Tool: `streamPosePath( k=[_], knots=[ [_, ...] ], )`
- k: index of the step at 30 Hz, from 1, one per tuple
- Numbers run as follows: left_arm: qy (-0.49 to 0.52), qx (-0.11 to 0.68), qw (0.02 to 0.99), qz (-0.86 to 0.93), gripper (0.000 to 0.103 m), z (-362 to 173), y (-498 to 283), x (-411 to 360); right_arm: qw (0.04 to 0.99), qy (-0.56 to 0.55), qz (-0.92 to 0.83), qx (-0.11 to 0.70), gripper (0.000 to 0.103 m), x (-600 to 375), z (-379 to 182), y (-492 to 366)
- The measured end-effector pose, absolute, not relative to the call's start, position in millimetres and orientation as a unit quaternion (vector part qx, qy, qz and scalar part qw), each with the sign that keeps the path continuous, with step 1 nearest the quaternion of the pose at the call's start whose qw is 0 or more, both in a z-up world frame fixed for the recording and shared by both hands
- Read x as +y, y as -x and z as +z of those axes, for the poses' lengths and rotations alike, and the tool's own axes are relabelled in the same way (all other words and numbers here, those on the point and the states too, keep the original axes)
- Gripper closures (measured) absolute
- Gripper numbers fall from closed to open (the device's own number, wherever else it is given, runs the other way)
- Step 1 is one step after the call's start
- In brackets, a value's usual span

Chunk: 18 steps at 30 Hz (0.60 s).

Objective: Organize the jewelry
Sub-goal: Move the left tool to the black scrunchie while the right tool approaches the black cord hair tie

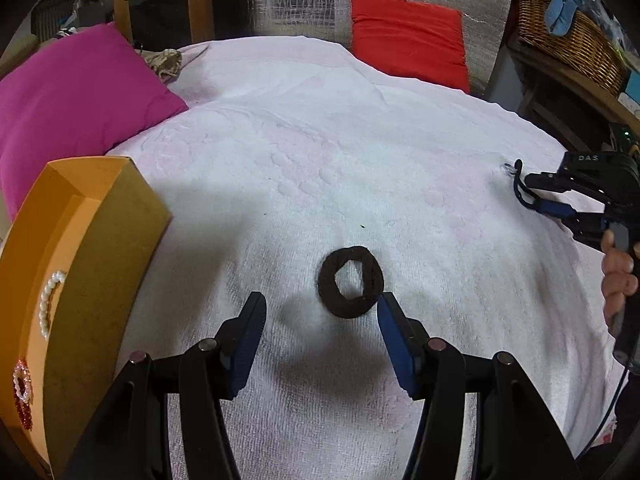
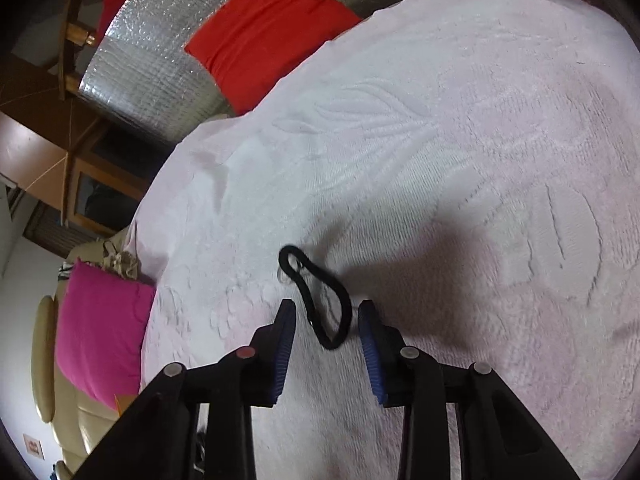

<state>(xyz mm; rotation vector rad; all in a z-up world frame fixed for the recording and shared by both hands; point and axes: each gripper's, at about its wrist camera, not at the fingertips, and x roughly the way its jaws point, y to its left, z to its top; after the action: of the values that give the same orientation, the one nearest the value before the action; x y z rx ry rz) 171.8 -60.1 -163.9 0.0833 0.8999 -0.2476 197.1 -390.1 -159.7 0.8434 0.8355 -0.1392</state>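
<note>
A thick black fabric ring (image 1: 351, 282) lies flat on the pale pink towel (image 1: 320, 140). It sits just ahead of my left gripper (image 1: 320, 300), close to the right fingertip, and the jaws stand open and apart from it. A thin black elastic band (image 2: 316, 300) lies in a twisted loop on the towel, also seen from the left wrist as the band (image 1: 520, 192). My right gripper (image 2: 326, 308) straddles its near end with gaps at both pads, so it is open; the left wrist view shows this gripper (image 1: 540, 194) at the right edge.
An orange cardboard box (image 1: 100, 216) stands at the left, holding a pearl bracelet (image 1: 48, 300) and a red beaded bracelet (image 1: 22, 388). A magenta pillow (image 1: 80, 92) and a red pillow (image 1: 408, 36) lie at the back. A wicker basket (image 1: 568, 40) sits at the far right. A hand (image 1: 618, 276) holds the right gripper.
</note>
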Motion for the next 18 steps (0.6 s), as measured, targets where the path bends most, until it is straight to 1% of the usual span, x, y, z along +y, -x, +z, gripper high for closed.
streamPosePath(
  k=[2, 3, 5, 13, 16, 18],
  knots=[
    [-0.037, 0.436, 0.891, -0.123, 0.044, -165, -173, -59, 0.825, -0.393, -0.079, 0.398, 0.088, -390, -162, -198],
    [-0.036, 0.437, 0.890, -0.124, 0.045, -165, -173, -59, 0.824, -0.395, -0.082, 0.398, 0.092, -391, -163, -197],
    [-0.033, 0.439, 0.889, -0.126, 0.044, -165, -174, -58, 0.822, -0.401, -0.083, 0.397, 0.095, -392, -161, -194],
    [-0.010, 0.448, 0.883, -0.140, 0.045, -166, -178, -56, 0.813, -0.433, -0.032, 0.389, 0.096, -383, -137, -156],
    [-0.003, 0.453, 0.880, -0.143, 0.044, -167, -181, -55, 0.796, -0.449, 0.003, 0.406, 0.095, -375, -137, -142],
    [-0.001, 0.456, 0.878, -0.143, 0.044, -168, -182, -56, 0.795, -0.438, 0.010, 0.419, 0.095, -370, -138, -135]
  ],
)
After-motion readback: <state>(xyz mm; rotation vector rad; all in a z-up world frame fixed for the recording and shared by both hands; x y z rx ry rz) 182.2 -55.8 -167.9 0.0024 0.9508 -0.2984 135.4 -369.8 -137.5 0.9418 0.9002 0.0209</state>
